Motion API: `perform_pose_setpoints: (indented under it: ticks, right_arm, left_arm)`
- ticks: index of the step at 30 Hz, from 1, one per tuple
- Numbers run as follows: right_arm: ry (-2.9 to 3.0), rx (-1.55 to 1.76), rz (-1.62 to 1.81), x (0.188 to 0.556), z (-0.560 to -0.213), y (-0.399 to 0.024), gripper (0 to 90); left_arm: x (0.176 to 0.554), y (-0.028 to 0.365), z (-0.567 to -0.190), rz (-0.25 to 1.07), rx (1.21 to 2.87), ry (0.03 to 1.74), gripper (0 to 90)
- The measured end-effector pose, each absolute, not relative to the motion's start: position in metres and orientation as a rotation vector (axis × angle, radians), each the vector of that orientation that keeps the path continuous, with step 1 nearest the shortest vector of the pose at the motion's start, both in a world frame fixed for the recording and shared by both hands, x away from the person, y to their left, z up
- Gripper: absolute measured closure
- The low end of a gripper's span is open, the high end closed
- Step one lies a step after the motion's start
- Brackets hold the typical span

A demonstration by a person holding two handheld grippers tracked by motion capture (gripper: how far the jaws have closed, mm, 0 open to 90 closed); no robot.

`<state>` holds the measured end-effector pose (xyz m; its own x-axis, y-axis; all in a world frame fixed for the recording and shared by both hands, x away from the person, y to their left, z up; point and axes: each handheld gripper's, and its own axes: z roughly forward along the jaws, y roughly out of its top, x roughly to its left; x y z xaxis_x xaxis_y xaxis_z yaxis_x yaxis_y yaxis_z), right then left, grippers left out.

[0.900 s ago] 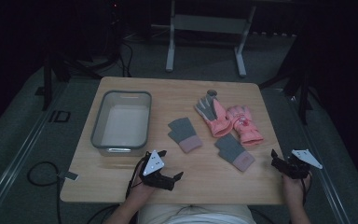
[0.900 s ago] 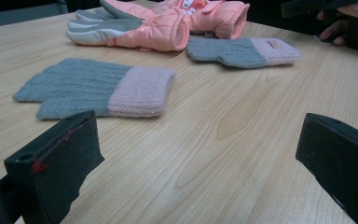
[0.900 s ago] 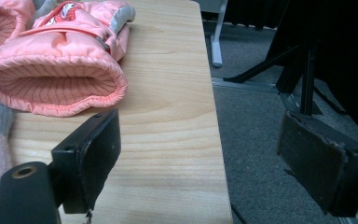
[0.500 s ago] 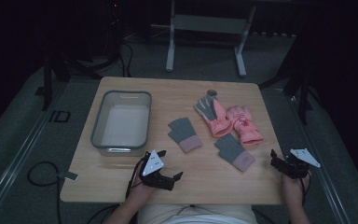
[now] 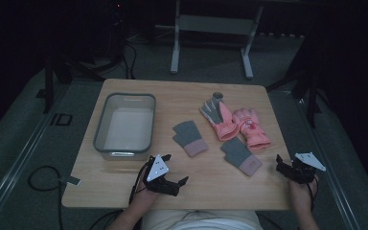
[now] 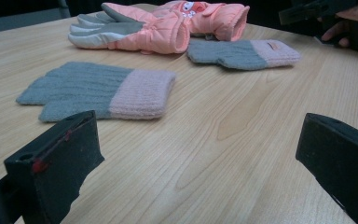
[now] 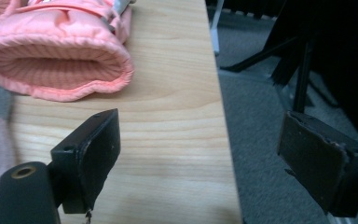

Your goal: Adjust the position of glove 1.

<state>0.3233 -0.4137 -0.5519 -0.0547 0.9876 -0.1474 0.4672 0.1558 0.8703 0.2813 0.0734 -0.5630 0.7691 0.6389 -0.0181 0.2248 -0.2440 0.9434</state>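
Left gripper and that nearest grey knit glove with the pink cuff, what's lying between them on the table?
Nothing: in the left gripper view, bare wooden table runs from the open left gripper to the grey knit glove.

Two flat knitted gloves, grey with pink ribbed cuffs, lie apart on the wooden table: the left knitted glove [image 5: 189, 137] sits just right of the bin, the right knitted glove [image 5: 241, 155] nearer the front edge. Behind them, two padded salmon-pink ski gloves [image 5: 235, 122] lie side by side, touching, one grey palm up.
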Motion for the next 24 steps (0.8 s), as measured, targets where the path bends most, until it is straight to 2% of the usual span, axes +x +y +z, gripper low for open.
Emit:
perform_pose_setpoints:
  ticks: [18, 20, 24]
  right_arm:
    - [1.657, 1.435, 0.801, 0.339, -0.495, -0.401, 11.2]
    - [1.647, 1.415, 0.797, 0.341, -0.487, -0.399, 14.4]
    - [1.783, 1.517, 0.908, 0.352, -0.475, -0.402, 14.5]
  left_arm:
    - [0.281, 0.074, -0.563, 0.446, 1.811, 0.659, 0.0]
    - [0.281, 0.074, -0.563, 0.444, 1.813, 0.660, 0.0]
    - [0.281, 0.074, -0.563, 0.443, 1.811, 0.658, 0.0]
